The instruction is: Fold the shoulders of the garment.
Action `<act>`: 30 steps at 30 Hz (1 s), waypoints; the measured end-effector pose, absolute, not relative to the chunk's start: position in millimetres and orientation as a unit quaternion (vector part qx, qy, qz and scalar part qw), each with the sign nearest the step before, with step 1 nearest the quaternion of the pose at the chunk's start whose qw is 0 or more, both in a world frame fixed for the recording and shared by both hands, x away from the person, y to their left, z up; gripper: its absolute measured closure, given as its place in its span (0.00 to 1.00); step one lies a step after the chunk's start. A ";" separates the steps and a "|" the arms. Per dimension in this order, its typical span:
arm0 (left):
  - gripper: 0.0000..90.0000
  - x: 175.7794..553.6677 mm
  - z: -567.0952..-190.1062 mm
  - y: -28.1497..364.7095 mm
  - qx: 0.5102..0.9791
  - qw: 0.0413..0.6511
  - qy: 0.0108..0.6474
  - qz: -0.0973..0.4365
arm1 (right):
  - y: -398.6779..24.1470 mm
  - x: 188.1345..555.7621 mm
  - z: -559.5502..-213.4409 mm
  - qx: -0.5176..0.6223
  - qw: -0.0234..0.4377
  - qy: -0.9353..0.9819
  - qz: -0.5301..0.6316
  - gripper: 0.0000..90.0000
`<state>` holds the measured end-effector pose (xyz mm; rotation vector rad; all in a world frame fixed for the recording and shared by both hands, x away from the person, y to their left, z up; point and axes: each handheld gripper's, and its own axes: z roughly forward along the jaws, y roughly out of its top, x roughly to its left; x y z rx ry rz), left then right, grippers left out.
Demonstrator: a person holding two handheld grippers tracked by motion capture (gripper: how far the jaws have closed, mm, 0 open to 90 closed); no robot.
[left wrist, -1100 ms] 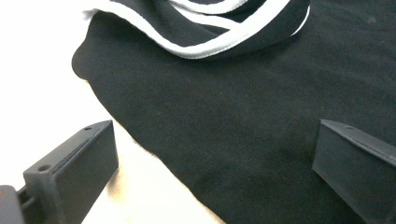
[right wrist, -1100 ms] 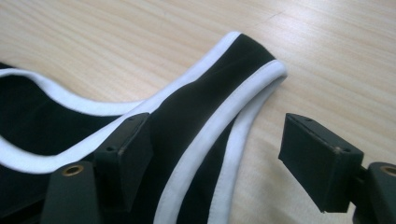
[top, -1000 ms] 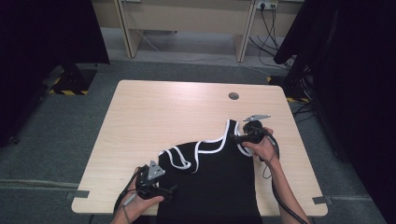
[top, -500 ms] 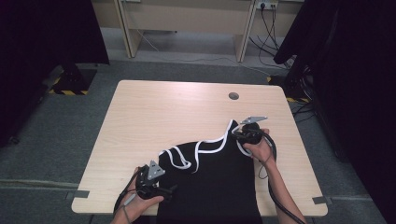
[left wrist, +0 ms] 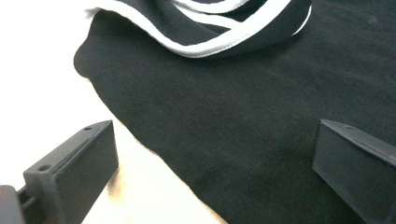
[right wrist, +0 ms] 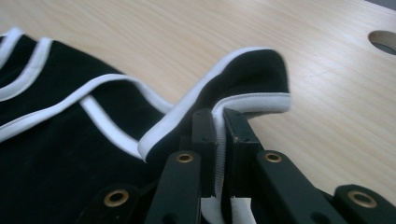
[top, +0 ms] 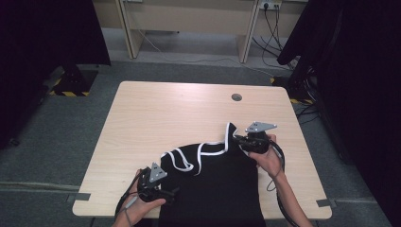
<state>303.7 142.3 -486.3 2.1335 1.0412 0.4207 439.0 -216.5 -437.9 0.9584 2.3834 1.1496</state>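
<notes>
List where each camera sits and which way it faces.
High view: above the person's side, facing forward and down on the table; both forearms and grippers show.
Left gripper view: on the left gripper, facing the black garment; its open jaws show.
Right gripper view: on the right gripper, facing the garment's white-trimmed strap, pinched between its jaws.
All views share the garment and wooden tabletop.

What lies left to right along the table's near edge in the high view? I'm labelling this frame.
Left gripper → black garment with white trim → right gripper clamping the trim → bare table.
</notes>
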 end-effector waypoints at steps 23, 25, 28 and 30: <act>0.00 303.7 -486.4 142.3 0.826 0.357 0.404 0.163 | -212.9 371.8 -447.1 0.303 0.134 0.845 0.419 0.66; 0.00 303.7 -486.4 142.3 0.826 0.357 0.404 0.163 | -214.7 372.6 -442.9 0.308 0.132 0.841 0.426 0.63; 0.00 303.7 -486.4 142.3 0.826 0.357 0.404 0.163 | -213.8 378.0 -434.7 0.319 0.132 0.834 0.431 0.59; 0.00 303.7 -486.4 142.2 0.826 0.357 0.404 0.163 | -210.1 384.5 -430.2 0.324 0.126 0.833 0.430 0.56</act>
